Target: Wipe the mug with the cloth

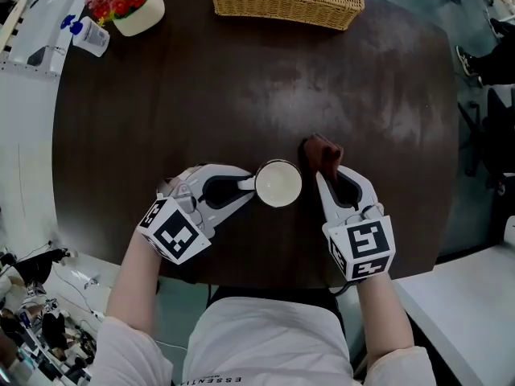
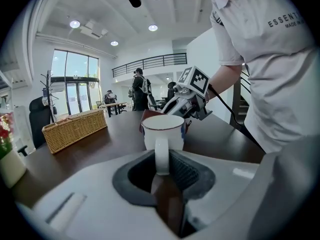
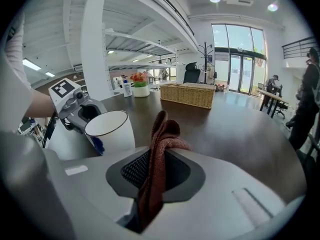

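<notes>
Your left gripper point(image 1: 244, 186) has fingers clenched on the mug point(image 1: 278, 183) handle, near the counter point(image 1: 241, 87) front edge. The right gripper point(image 1: 325, 175) pinches the cloth point(image 1: 322, 153) just beside the mug. Wiping appears about to start; next, press the cloth to the mug wall.

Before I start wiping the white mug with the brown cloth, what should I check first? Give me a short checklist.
1. Mug hold: left gripper shut on the handle of the white mug: ok.
2. Cloth hold: right gripper shut on the brown knitted cloth: ok.
3. Mug upright on the dark wooden table: ok.
4. Cloth sticks out past the jaws: ok.
5. Cloth against the mug's side: not ok, a gap shows in the right gripper view.
</notes>
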The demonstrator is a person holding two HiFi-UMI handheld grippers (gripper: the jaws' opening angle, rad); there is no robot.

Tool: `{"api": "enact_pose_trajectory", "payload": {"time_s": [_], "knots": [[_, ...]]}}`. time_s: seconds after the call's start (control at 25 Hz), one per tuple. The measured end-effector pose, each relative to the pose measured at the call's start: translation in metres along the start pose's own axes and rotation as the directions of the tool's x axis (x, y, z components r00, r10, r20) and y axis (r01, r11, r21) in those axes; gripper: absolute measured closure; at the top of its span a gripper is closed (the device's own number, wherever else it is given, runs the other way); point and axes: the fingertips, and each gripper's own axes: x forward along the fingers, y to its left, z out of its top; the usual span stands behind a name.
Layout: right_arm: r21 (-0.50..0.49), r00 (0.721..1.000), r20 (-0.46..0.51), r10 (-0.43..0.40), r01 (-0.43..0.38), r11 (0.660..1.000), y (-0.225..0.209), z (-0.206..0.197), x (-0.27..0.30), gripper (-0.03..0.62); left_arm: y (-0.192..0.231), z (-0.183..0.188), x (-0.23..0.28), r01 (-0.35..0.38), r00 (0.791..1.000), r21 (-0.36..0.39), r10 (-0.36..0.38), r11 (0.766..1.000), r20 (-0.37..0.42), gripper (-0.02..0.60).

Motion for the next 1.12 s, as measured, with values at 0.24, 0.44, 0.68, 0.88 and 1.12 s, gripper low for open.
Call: {"api": "enact_pose_trajectory", "payload": {"time_s": [0.24,0.44,0.68,0.88,1.12], "knots": [[-0.103,0.991,-0.030,0.134,-0.136,0.985,0.036,-0.001,0.006,0.514,0.000,0.001,0.000,-0.012,1.000,-0.021,0.012,1.000,-0.001,0.506],[-0.112,0.988,-0.037,0.153,-0.156,0.981,0.048,-0.006,-0.001,0.514,0.000,-0.001,0.000,-0.027,1.000,-0.022,0.027,0.999,-0.015,0.506],[-0.116,0.982,-0.042,0.184,-0.187,0.975,0.071,-0.016,-0.018,0.514,-0.001,-0.003,0.000,-0.048,0.999,-0.032,0.048,0.998,-0.021,0.506],[-0.115,0.966,-0.053,0.253,-0.258,0.959,0.104,-0.028,-0.027,0.514,-0.001,-0.003,0.000,-0.046,0.999,-0.038,0.045,0.998,-0.019,0.506],[-0.087,0.979,-0.055,0.194,-0.198,0.976,0.075,-0.038,-0.039,0.514,-0.002,-0.003,0.000,0.002,1.000,-0.022,-0.002,1.000,-0.009,0.506]]}}
